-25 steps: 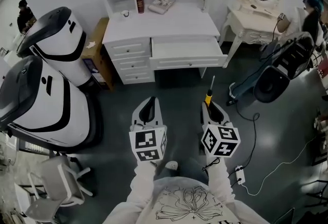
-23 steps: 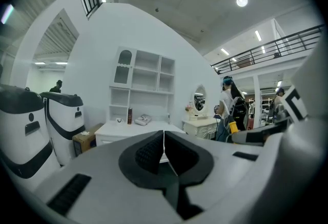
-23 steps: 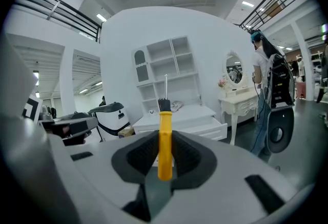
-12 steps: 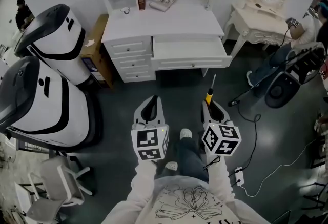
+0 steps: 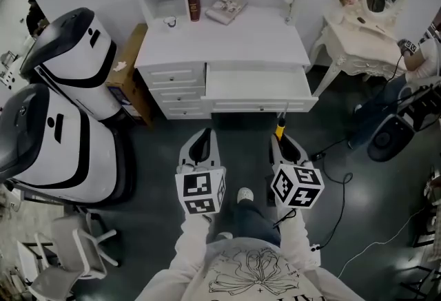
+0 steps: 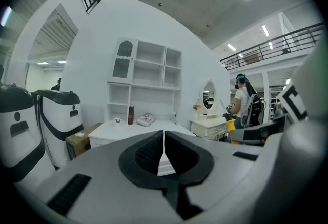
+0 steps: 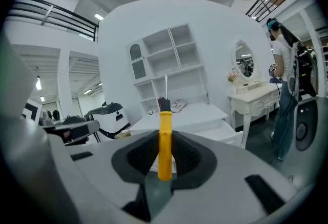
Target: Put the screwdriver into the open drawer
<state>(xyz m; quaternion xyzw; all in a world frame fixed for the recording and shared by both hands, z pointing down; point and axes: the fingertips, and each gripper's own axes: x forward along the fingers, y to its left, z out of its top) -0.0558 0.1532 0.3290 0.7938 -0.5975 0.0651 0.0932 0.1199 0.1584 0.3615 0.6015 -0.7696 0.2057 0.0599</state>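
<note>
Right gripper (image 7: 165, 140): jaws pinching the yellow handle of the screwdriver (image 7: 164, 133), with the shaft sticking out ahead toward the desk. Left gripper (image 6: 163, 150): jaws pressed together, nothing between them, held alongside.

Progress: I'd say the pickup is done and the placing isn't. In the head view the screwdriver (image 5: 280, 129) is in the air over the floor, its tip just short of the front panel of the open drawer (image 5: 262, 106). Nothing visible in the drawer, as far as that view shows. What's left: carry it over the drawer front, lower it in, open the jaws.

Surroundings:
- White desk with a hutch. The worktop (image 5: 241, 41) carries a dark red book (image 5: 193, 2) standing upright and a magazine-like item (image 5: 227, 7) lying flat.
- Stack of shut drawers left of the open one.
- Dark glossy floor (image 5: 155, 155).
- Two big white-and-black machines (image 5: 72, 62) at left, with a cardboard box (image 5: 128, 62) between them and the desk.
- Cream dressing table (image 5: 358, 31) with an oval mirror at right.
- Cables on the floor near the right side.
</note>
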